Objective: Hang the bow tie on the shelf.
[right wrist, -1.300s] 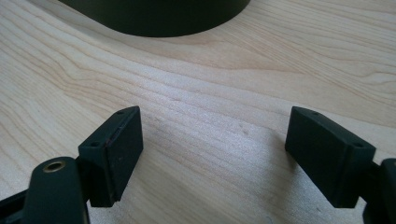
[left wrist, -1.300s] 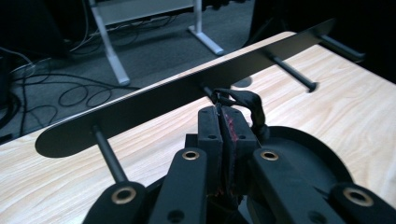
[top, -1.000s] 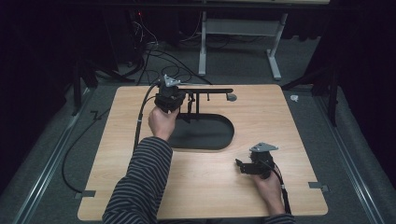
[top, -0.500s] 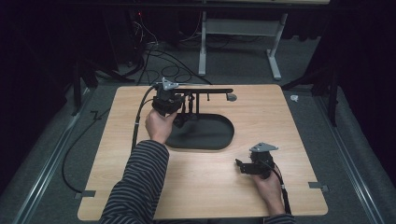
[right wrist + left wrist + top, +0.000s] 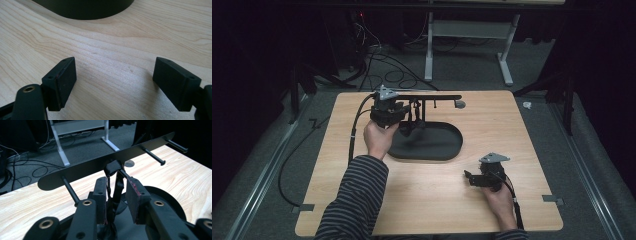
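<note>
A black stand with a flat horizontal bar (image 5: pixel 432 97) (image 5: pixel 100 162) and several pegs rises from a black oval base (image 5: pixel 437 145) (image 5: pixel 85 7) at the back middle of the wooden table. A small black strap-like piece (image 5: pixel 113 167) (image 5: pixel 412 122) hangs from a middle peg. My left gripper (image 5: pixel 407 119) (image 5: pixel 116 187) points at it; its jaws have just been opening and stand partly apart, with the hanging strap between them and close to the left pad (image 5: pixel 101 200). My right gripper (image 5: pixel 469 177) (image 5: pixel 115 75) rests low over the bare wood at the front right, open with nothing between its pads.
A grey round disc (image 5: pixel 459 104) lies on the table by the bar's right end. The left gripper's cable (image 5: pixel 354 135) trails off the table's left side. White desk legs (image 5: pixel 429 50) and floor cables (image 5: pixel 382 65) stand behind the table.
My left hand has drawn back a little from the stand, toward the near left. The right hand has stayed where it was.
</note>
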Motion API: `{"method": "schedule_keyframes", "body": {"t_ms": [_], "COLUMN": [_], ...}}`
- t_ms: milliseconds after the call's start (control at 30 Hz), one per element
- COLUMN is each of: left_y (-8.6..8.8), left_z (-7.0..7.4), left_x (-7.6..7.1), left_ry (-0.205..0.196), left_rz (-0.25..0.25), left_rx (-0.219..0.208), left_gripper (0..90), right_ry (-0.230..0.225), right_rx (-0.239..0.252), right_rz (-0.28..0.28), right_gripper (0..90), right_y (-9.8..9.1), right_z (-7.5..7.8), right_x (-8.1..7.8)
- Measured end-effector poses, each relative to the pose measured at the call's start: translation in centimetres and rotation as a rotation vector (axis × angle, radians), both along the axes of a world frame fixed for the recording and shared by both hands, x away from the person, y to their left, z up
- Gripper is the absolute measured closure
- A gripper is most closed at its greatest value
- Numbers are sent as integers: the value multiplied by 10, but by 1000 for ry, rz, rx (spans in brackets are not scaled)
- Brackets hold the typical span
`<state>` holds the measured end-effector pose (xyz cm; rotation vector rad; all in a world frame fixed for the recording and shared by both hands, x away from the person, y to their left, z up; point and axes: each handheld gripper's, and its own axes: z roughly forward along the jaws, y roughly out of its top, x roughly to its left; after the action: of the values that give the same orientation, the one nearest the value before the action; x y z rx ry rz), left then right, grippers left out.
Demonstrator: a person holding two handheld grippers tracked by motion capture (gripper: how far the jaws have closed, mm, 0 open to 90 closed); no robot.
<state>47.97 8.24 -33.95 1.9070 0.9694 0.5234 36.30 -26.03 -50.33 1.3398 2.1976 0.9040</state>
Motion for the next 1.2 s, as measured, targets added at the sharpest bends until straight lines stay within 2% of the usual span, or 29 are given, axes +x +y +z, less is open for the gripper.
{"method": "schedule_keyframes", "body": {"t_ms": [367,833,967,1200], "left_y": [5,15,18,22], "left_z": [3,-2,-1,-2], "left_x": [-10,-17,-24,-31], "left_ry": [35,50,25,20], "left_rz": [-8,2,6,2], "left_rx": [-51,-63,-74,-78], "left_gripper": [615,545,540,525], "right_ry": [0,0,0,0], "right_rx": [0,1,0,0], "right_rz": [0,0,0,0], "right_gripper": [203,203,203,203], "right_y": [0,0,0,0], "right_z": [0,0,0,0], "right_x": [0,0,0,0]}}
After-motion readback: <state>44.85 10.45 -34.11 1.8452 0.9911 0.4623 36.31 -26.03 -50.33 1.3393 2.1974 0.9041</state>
